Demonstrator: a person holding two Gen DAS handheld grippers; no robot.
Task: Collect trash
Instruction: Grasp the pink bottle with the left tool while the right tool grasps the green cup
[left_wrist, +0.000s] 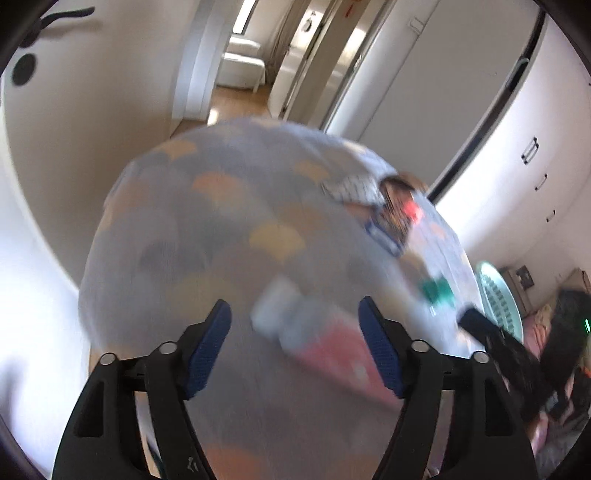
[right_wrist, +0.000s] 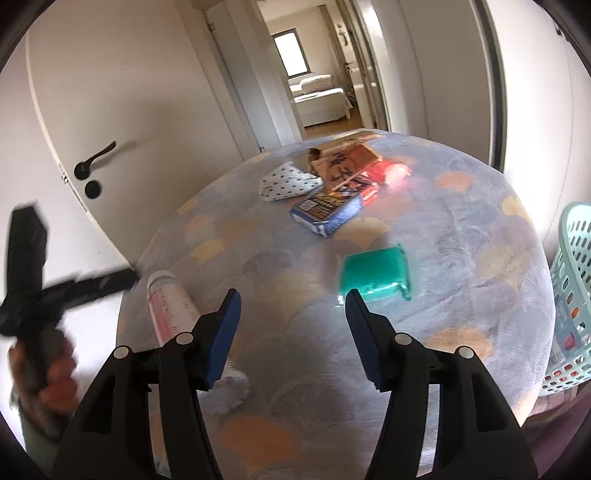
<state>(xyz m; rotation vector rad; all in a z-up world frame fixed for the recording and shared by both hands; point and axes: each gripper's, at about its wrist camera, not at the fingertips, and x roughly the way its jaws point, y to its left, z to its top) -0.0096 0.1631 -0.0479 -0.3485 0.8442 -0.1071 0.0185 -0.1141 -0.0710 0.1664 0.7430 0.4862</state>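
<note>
Nearest in the right wrist view, the right hand-held gripper (right_wrist: 291, 314) hangs over the rug (right_wrist: 314, 369) with its blue-padded jaws spread wide and nothing between them. The rug is grey-blue with orange and yellow fan shapes and lies on the floor. Just past the left pad, at about 10 o'clock, a pink-and-white bottle (right_wrist: 173, 306) lies on its side along the rug's edge. Just beyond the right pad, at about 1 o'clock, lies a green packet (right_wrist: 375, 271), apart from the jaws.

In the left wrist view, the left hand-held gripper (left_wrist: 295, 332) is also spread wide, and the same bottle (left_wrist: 314, 332) lies blurred on the rug in the gap between its pads; whether they touch it cannot be told. The person's left hand (right_wrist: 44, 365) grips that tool at 8 o'clock in the right wrist view.

At 3 o'clock, at the rug's right edge, stands a pale teal perforated basket (right_wrist: 572, 295). Through its holes show some blue, white and red items, too unclear to name.

Farther up the rug, at 12 o'clock, sits a cluster of trash: a blue box (right_wrist: 325, 212), a white dotted wrapper (right_wrist: 286, 182), a brown printed carton (right_wrist: 341, 162) and a red packet (right_wrist: 391, 171), touching or overlapping one another.

Beyond, a white door with a black handle (right_wrist: 94, 160) stands at 10 o'clock, and a hallway leads to a white bed (right_wrist: 321, 98).
</note>
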